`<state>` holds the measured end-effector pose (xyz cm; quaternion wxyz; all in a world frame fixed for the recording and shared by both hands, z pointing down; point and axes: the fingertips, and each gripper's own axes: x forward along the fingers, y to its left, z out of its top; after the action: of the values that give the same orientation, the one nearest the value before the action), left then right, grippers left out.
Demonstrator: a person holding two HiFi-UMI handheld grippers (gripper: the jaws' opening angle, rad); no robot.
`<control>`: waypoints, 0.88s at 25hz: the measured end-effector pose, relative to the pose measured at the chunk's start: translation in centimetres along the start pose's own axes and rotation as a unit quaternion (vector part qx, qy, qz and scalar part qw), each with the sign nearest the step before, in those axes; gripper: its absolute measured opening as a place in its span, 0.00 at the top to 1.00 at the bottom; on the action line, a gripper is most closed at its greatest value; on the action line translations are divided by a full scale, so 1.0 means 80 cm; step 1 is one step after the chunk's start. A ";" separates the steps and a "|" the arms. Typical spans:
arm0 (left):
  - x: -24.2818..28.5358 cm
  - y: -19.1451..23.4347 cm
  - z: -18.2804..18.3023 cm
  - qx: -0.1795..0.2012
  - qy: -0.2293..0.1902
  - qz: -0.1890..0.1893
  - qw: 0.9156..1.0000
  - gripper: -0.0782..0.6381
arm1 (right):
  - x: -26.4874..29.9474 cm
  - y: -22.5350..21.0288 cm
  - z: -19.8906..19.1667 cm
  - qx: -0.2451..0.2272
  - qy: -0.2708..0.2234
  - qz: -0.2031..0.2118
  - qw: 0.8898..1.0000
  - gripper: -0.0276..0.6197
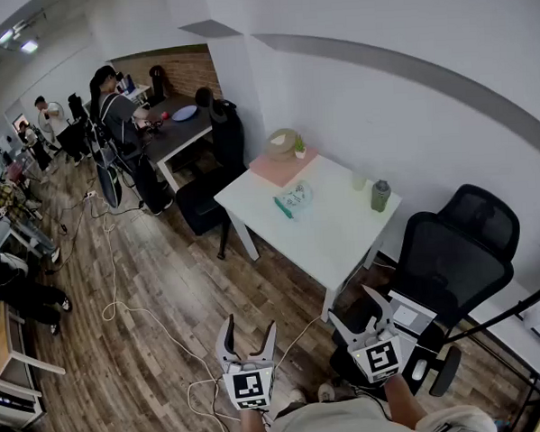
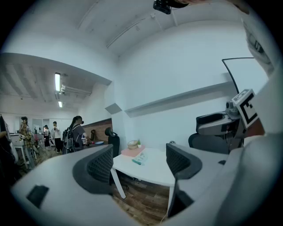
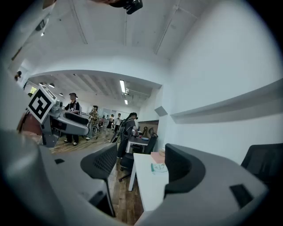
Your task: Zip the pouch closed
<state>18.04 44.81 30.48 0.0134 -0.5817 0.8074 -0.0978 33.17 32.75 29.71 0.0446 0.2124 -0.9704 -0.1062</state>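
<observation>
A pale green and white pouch (image 1: 294, 200) lies on the white table (image 1: 339, 239), far ahead of both grippers. In the left gripper view the pouch (image 2: 140, 159) shows small between the jaws, and in the right gripper view the pouch (image 3: 158, 167) lies just beside the right jaw. My left gripper (image 1: 249, 327) is held low over the wooden floor, open, with nothing between its fingers. My right gripper (image 1: 353, 305) is level beside it near the table's front corner, also open with nothing in it. Neither touches the table.
On the table stand a green bottle (image 1: 380, 196), a pale cup (image 1: 359, 182) and a pink mat (image 1: 284, 167) with a bowl and a small plant. A black office chair (image 1: 453, 255) stands at the right. Cables (image 1: 121, 309) lie on the floor. People stand at a dark desk (image 1: 177, 130) behind.
</observation>
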 end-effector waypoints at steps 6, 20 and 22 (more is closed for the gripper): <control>-0.015 -0.038 0.007 -0.001 0.002 0.003 1.000 0.38 | -0.015 -0.003 -0.013 0.027 0.001 0.018 0.999 0.38; 0.005 -0.027 0.008 -0.002 -0.004 0.016 1.000 0.37 | 0.018 0.002 -0.024 0.028 0.012 0.040 0.999 0.35; 0.018 -0.020 0.007 -0.003 -0.006 0.012 1.000 0.37 | 0.031 0.000 -0.029 0.028 0.017 0.037 0.999 0.35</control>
<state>19.16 42.89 30.38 0.0173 -0.5722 0.8148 -0.0914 31.25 31.26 32.04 0.0593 0.1795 -0.9792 -0.0735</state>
